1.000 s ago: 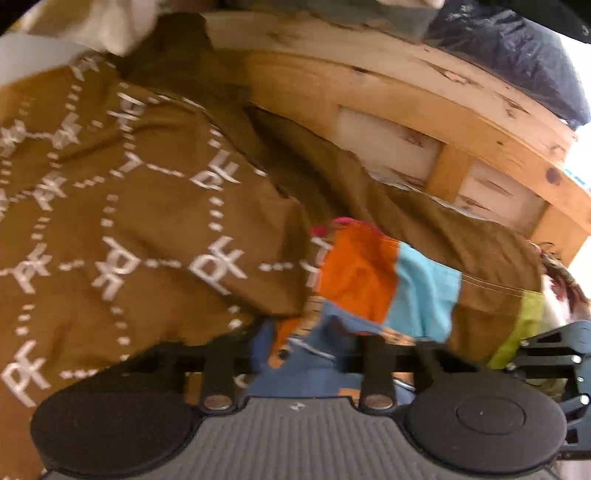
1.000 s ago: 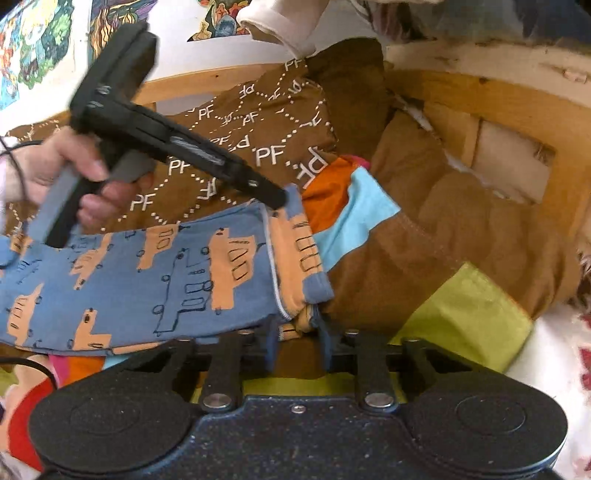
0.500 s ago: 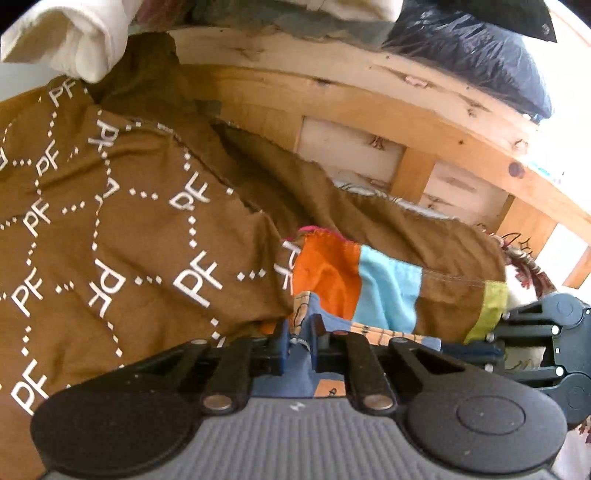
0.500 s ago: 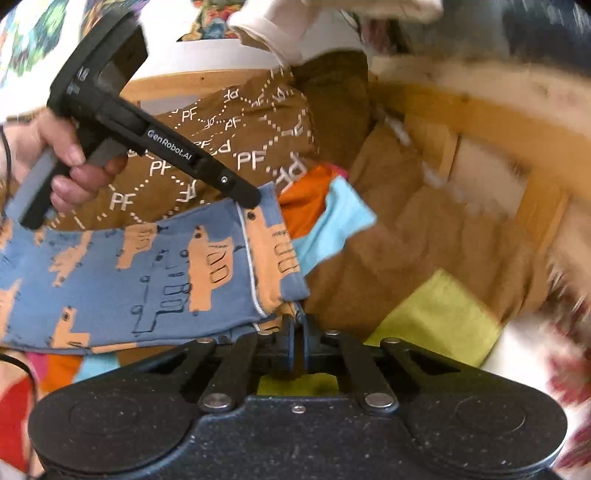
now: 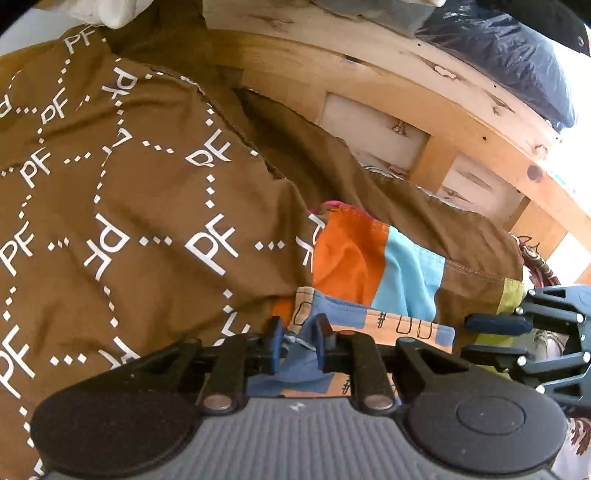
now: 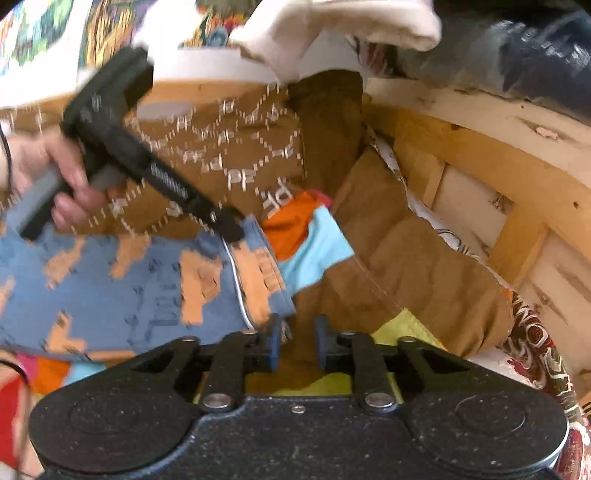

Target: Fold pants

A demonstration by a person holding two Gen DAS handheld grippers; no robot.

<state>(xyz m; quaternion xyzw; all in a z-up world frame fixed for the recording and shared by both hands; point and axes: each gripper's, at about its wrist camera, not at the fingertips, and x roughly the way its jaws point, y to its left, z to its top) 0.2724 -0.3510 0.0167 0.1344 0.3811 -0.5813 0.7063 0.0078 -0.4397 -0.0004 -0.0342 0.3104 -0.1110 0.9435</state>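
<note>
The pants (image 6: 129, 288) are blue with orange animal prints and lie flat on a patchwork bedspread, hem end to the right. My left gripper (image 5: 298, 345) has its jaws slightly apart with a bunch of the blue hem (image 5: 303, 354) between them. It also shows in the right wrist view (image 6: 229, 225), its tip at the far hem corner. My right gripper (image 6: 297, 343) has its jaws slightly apart just past the near hem corner (image 6: 284, 314), with no cloth between them. It also shows in the left wrist view (image 5: 491, 336).
A brown cushion with white PF lettering (image 5: 129, 206) lies behind the pants. The bedspread has orange (image 5: 347, 254), light blue, brown and lime patches. A wooden bed frame (image 5: 424, 122) rises at the right. White cloth (image 6: 332, 29) and dark bedding (image 5: 509, 51) hang above.
Both grippers closed on the hem half a second ago. Now both jaws have parted a little, and the right one has let go of the near hem corner.
</note>
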